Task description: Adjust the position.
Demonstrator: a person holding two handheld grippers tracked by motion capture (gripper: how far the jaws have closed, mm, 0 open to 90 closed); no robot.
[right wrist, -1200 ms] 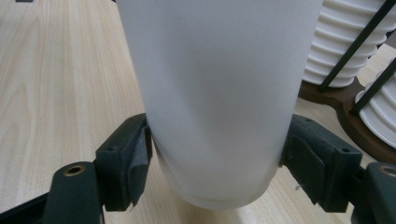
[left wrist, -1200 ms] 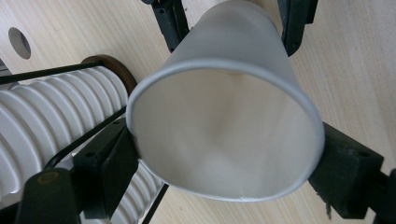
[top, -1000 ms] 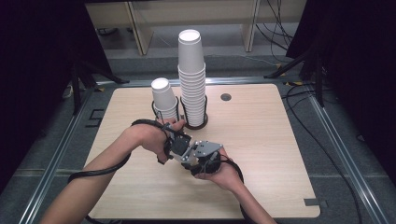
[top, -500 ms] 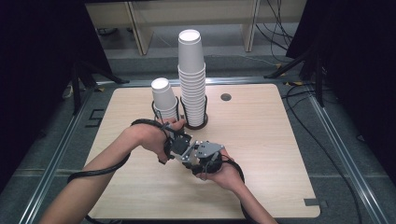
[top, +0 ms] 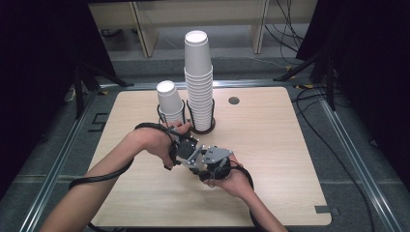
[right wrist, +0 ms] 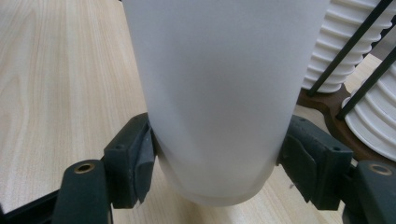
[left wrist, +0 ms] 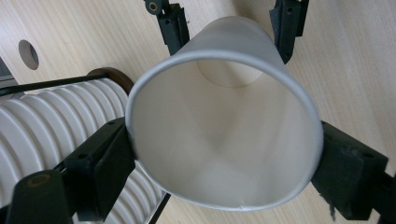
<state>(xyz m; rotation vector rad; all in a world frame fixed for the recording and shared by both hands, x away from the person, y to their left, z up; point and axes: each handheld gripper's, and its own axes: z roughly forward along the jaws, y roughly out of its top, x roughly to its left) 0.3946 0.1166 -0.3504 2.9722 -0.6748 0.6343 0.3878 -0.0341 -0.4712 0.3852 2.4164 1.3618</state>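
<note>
A white paper cup point(left wrist: 224, 140) lies level above the table, held between both grippers at mid-table. In the left gripper view I look into its open mouth; my left gripper point(left wrist: 229, 165) has its pads against the rim on both sides, and its jaws have just been opening. The right gripper's fingers point(left wrist: 173, 25) clamp the cup's far end. In the right gripper view my right gripper point(right wrist: 222, 161) is shut on the cup point(right wrist: 219, 93) near its base. From above, the left gripper point(top: 186, 150) and right gripper point(top: 212, 162) meet nose to nose, hiding the cup.
Behind the hands, a tall stack of cups point(top: 199, 82) and a shorter stack point(top: 170, 101) stand in black wire holders on brown bases. A round hole point(top: 234, 100) lies in the wooden table point(top: 290, 145). Black cables trail from both grippers.
</note>
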